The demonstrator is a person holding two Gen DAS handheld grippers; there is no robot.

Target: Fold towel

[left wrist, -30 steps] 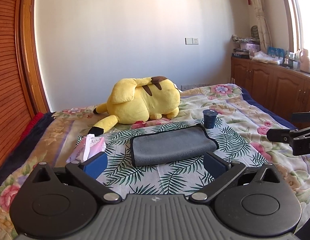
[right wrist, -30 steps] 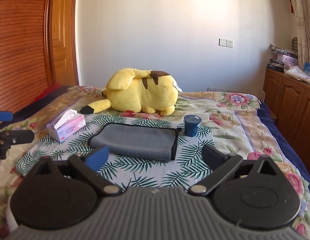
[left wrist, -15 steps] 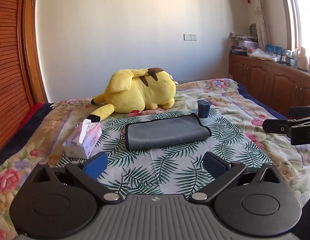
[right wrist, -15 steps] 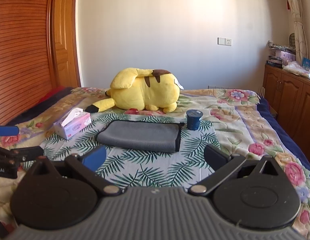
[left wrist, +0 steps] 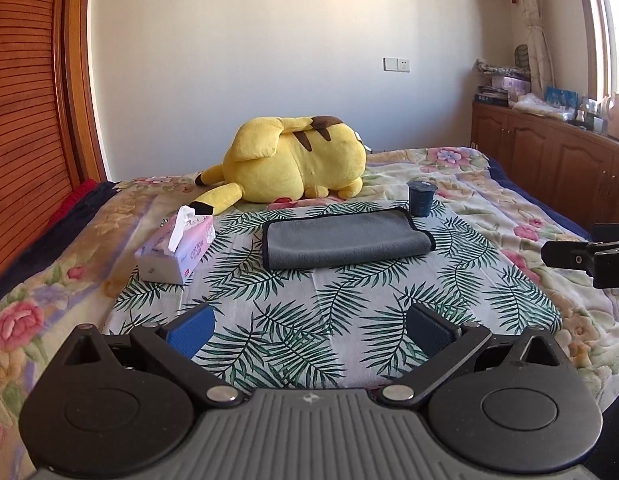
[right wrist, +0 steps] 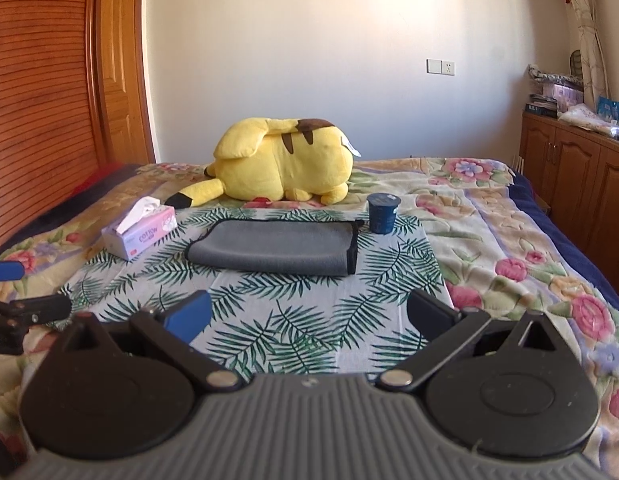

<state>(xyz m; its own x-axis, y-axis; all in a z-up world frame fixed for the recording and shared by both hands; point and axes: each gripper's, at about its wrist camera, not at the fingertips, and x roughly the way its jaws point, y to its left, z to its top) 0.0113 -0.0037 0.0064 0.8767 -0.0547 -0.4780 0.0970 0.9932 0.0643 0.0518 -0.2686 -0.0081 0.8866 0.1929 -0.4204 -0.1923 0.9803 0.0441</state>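
A grey towel [left wrist: 343,240] with a black hem lies folded flat on the palm-leaf cloth [left wrist: 317,308] on the bed; it also shows in the right wrist view [right wrist: 275,246]. My left gripper [left wrist: 309,328] is open and empty, well short of the towel. My right gripper [right wrist: 307,314] is open and empty, also back from the towel. The right gripper's finger shows at the right edge of the left wrist view [left wrist: 585,256]. The left gripper's finger shows at the left edge of the right wrist view [right wrist: 29,308].
A yellow plush toy [left wrist: 297,158] lies behind the towel. A pink tissue box [left wrist: 177,250] stands to its left, a dark blue cup [left wrist: 421,198] at its far right corner. Wooden cabinets [left wrist: 549,164] line the right wall, a wooden door [left wrist: 33,92] the left.
Both grippers have drawn back from the towel, so it looks smaller and farther away. Both stay open and empty. The towel has not moved.
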